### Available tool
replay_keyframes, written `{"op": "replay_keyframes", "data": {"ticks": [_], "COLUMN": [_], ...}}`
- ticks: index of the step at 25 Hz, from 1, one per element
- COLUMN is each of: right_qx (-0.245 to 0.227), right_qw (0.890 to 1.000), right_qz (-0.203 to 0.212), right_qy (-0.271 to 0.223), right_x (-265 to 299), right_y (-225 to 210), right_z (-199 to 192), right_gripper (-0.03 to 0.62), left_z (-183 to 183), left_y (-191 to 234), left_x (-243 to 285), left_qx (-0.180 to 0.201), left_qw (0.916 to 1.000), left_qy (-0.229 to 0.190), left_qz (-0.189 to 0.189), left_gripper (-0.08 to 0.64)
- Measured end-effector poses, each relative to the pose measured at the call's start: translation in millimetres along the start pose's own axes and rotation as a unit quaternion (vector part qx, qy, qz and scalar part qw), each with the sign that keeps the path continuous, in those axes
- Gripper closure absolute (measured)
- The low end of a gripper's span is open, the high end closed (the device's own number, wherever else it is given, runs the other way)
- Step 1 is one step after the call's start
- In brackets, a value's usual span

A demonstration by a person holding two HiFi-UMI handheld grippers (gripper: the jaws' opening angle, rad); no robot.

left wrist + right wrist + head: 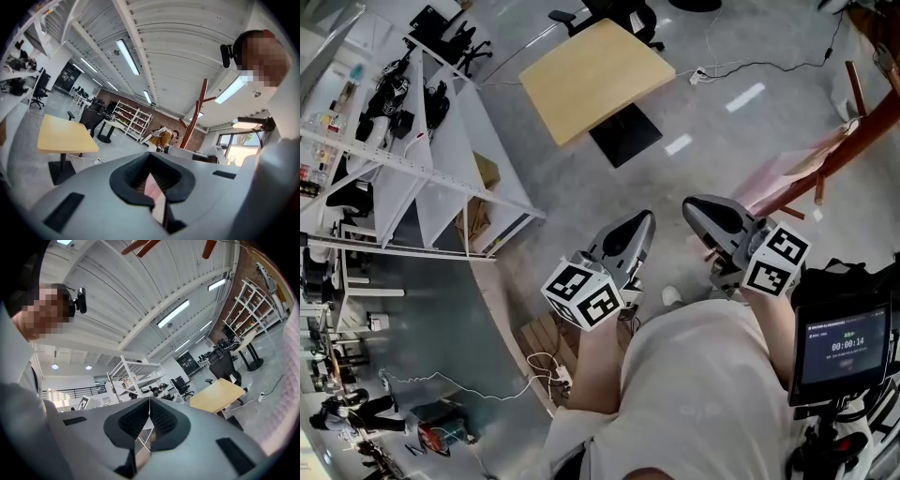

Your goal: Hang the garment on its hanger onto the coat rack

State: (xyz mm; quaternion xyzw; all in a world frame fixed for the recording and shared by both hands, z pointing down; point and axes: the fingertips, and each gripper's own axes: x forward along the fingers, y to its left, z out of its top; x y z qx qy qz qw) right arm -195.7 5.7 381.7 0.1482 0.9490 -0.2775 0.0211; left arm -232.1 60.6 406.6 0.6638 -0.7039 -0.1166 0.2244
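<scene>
From the head view, the left hand-held gripper (643, 219) and the right hand-held gripper (690, 205) sit side by side at the person's chest. Both are grey, with a marker cube on each. Only this view shows the pale pink garment (783, 173), which is low beside the slanted red-brown wooden coat rack (861, 134) and well apart from both tools. Whether it sits on a hanger cannot be made out.

The left gripper view shows that tool's jaw tips pressed together with nothing held, and the coat rack standing upright in the distance. The right gripper view shows its tips meeting too, empty, with the white metal shelving (129, 373) and the pale yellow wooden desk (218, 397) beyond.
</scene>
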Motion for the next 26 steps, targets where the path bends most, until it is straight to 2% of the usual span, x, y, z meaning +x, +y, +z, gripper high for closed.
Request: {"op": "replay_keyframes", "data": {"ticks": [3, 6, 10, 15, 20, 26], "right_qx": [-0.001, -0.003, -0.003, -0.005, -0.007, -0.009], "right_qw": [1.000, 1.000, 1.000, 1.000, 1.000, 1.000], "right_qz": [-0.001, -0.001, -0.003, -0.007, 0.000, 0.000], "right_qy": [0.001, -0.001, -0.003, -0.006, -0.001, 0.001], "right_x": [-3, -5, -9, -13, -1, -6], "right_y": [-1, -2, -3, -6, -5, -10], "right_z": [-3, -3, 2, 0, 4, 8], "right_gripper": [0.580, 0.580, 0.580, 0.580, 0.580, 0.580], "left_z": [-2, -3, -4, -10, -6, -13], "left_y": [-3, -7, -15, -14, -4, -6], "left_x": [4, 8, 12, 11, 5, 13], "left_qx": [-0.020, 0.001, 0.035, 0.028, 0.065, 0.062], "left_qw": [0.9996, 0.9997, 0.9992, 0.9993, 0.9967, 0.9968], "left_qy": [-0.002, 0.009, 0.016, 0.023, 0.039, 0.043], "left_qz": [-0.021, -0.024, -0.014, -0.009, 0.027, 0.026], "left_gripper": [0.555, 0.554, 0.554, 0.554, 0.554, 0.554]}}
